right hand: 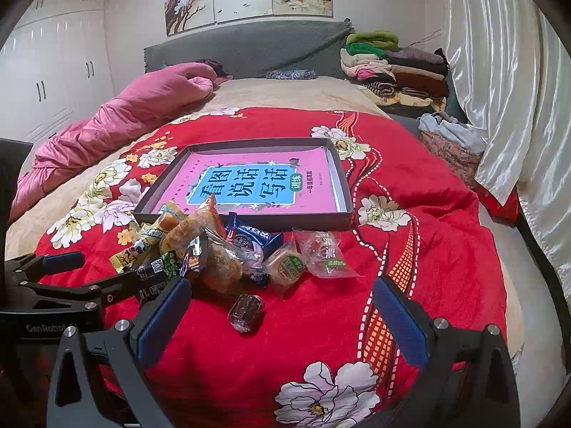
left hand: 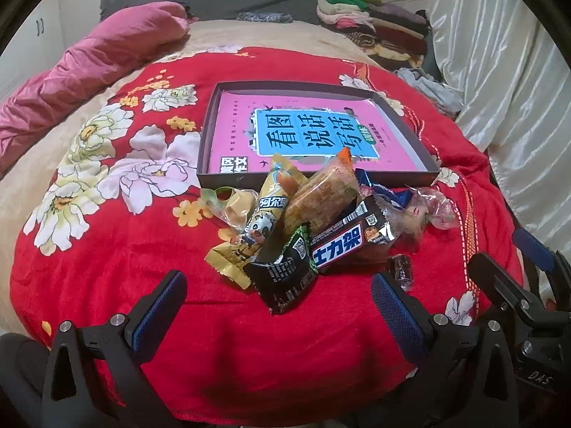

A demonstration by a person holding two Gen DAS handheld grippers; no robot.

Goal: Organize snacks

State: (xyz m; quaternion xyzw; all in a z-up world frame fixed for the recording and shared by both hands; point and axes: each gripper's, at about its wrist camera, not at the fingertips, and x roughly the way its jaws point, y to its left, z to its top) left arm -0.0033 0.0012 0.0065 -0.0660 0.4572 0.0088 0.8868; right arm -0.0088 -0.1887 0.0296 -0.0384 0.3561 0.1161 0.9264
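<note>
A pile of wrapped snacks (left hand: 303,217) lies on the red flowered blanket, just in front of a shallow dark tray (left hand: 221,178) that holds a pink book (left hand: 307,132). The pile includes a black Snickers-style bar (left hand: 342,242), a black-green packet (left hand: 285,274), a yellow cartoon packet (left hand: 257,228) and a small dark candy (left hand: 401,269). In the right wrist view the same pile (right hand: 210,249), tray (right hand: 342,192) and dark candy (right hand: 246,312) show. My left gripper (left hand: 278,306) stands open before the pile, empty. My right gripper (right hand: 282,310) is open too, the dark candy between its fingers, untouched.
The blanket (left hand: 142,267) covers a bed with a pink quilt (left hand: 89,71) at the left, folded clothes (right hand: 396,67) at the back right and a white curtain (right hand: 499,89) along the right. White wardrobes (right hand: 53,64) stand far left. The left gripper (right hand: 64,267) shows in the right wrist view.
</note>
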